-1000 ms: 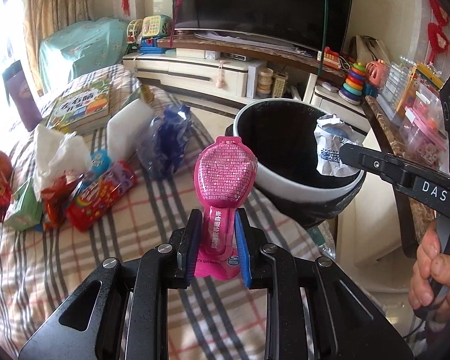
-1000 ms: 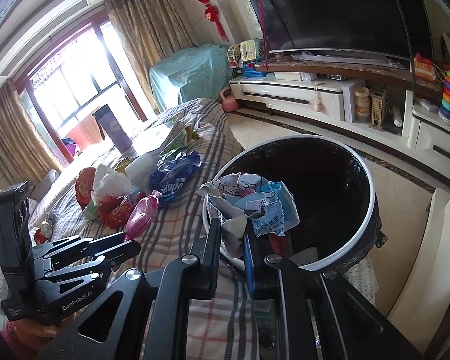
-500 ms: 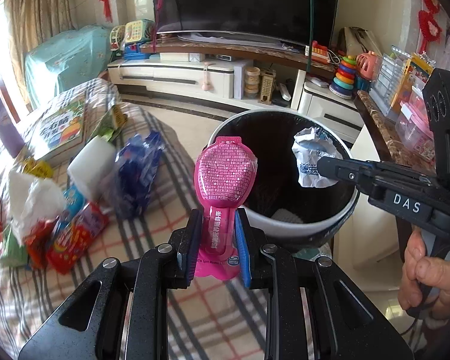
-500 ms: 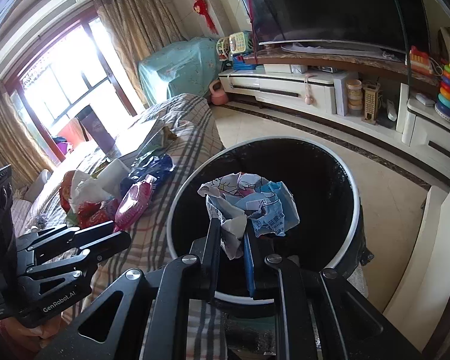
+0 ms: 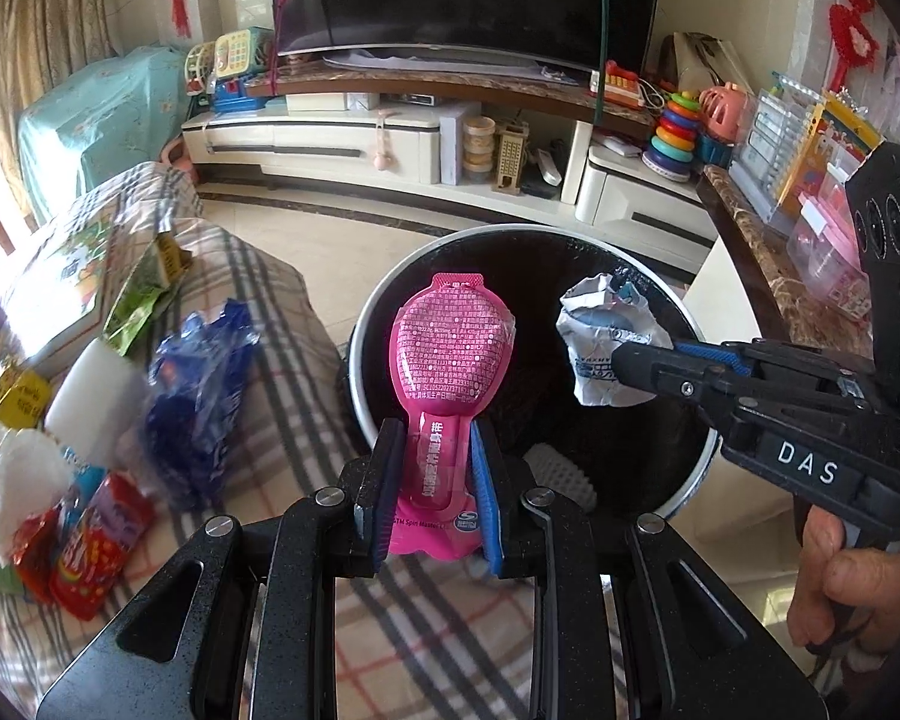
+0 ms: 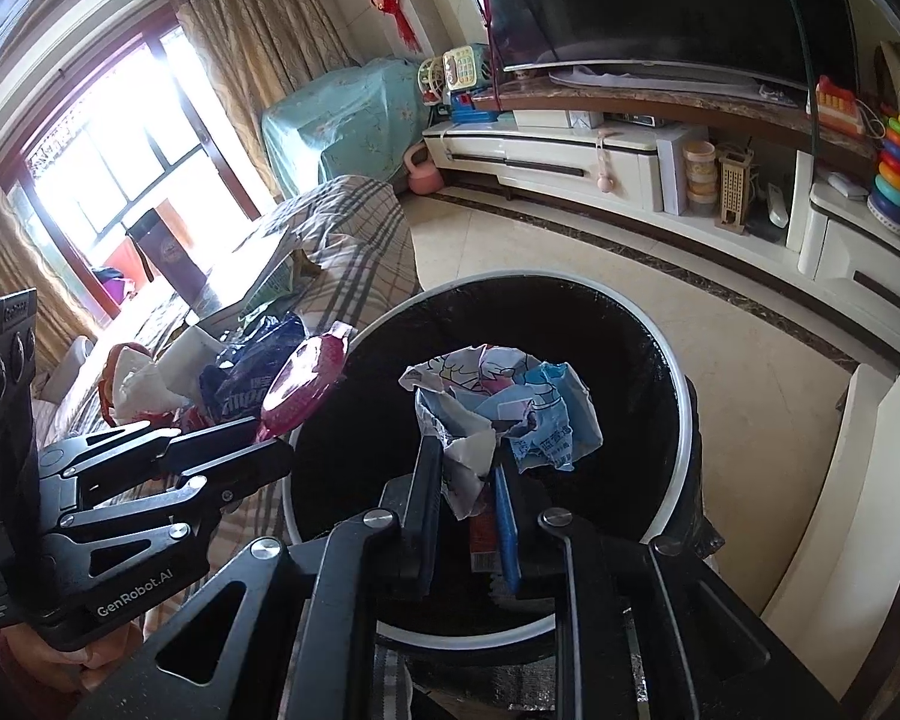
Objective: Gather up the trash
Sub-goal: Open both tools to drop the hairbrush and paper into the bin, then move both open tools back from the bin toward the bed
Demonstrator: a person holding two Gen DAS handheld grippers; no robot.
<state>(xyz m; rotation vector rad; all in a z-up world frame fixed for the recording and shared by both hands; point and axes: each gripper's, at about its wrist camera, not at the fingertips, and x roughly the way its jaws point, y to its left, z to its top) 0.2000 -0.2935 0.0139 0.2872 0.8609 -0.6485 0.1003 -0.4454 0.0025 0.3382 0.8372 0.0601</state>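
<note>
Two hand-held grippers above a waste bin. The left gripper (image 5: 429, 483) is clamped on the narrow neck of a pink spoon-shaped plastic package (image 5: 453, 354), whose broad printed end stands upright over the near rim of the round trash bin (image 5: 684, 480). The bin has a white rim and a black liner; a pale ribbed object lies at its bottom.

The right gripper (image 6: 468, 501) reaches over the bin's mouth with a crumpled blue-and-white wrapper (image 6: 510, 402) between its jaws. The jaws are parting; the wrapper's lower tail hangs in the gap between them, and whether the pads press on it cannot be told. In the left wrist view the same wrapper (image 5: 609, 354) sits at the tip of the right gripper's fingers, above the bin's dark interior, and a hand (image 5: 852, 594) grips the tool's handle at the lower right.

Beside the bin stands a table under a plaid cloth (image 5: 282, 438). On it remain a blue foil bag (image 5: 201, 390), a white block (image 5: 87, 390), crumpled tissue (image 5: 15, 474), red snack wrappers (image 5: 93, 546) and a green packet (image 5: 141, 294).
</note>
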